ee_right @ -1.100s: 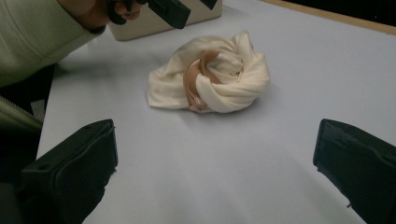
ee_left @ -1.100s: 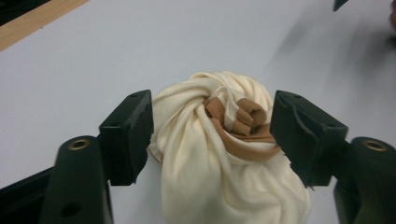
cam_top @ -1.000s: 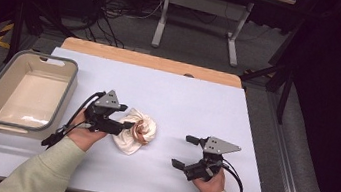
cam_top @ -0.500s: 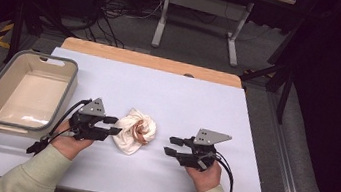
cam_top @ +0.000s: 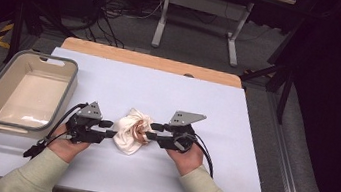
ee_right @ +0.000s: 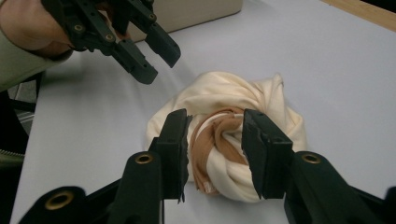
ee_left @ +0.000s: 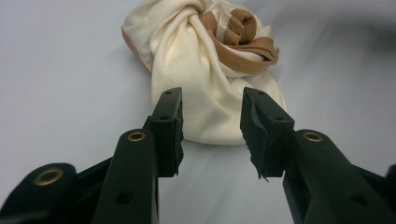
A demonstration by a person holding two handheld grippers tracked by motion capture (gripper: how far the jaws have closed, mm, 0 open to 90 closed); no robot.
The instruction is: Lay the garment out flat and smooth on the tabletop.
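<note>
Left of frame in the high view: the beige plastic tub (cam_top: 25, 93) sits at the white table's (cam_top: 253, 138) left edge, with nothing in it that I can make out.

Lower centre-left: my left gripper (cam_top: 107, 131) now lies just beside the left flank of the twisted cream cloth bundle (cam_top: 132, 131). A second ago it was pressed against that flank, half a second ago I had drawn it back clear — now it is closing in again. In the left gripper view its jaws stand apart with the bundle's (ee_left: 210, 79) lower lobe framed between them, nothing clamped yet.

Centre: the bundle rests on the table, in the lower middle of the high view, a cream cloth knotted around a tan band (ee_right: 217, 140).

Lower centre-right: my right gripper (cam_top: 152, 131) has crossed from well apart on the right to the bundle's right side. In the right gripper view its jaws are also spread, straddling the tan band at the knot; I cannot tell whether the tips touch fabric. My left gripper (ee_right: 153, 58) shows in the upper left of that view, likewise spread.

Reading of the change — both tools have converged on opposite sides of the bundle, which I judge to be the set-up for a two-handed pinch, probably to pull the knot open. No grasp is made so far.
</note>
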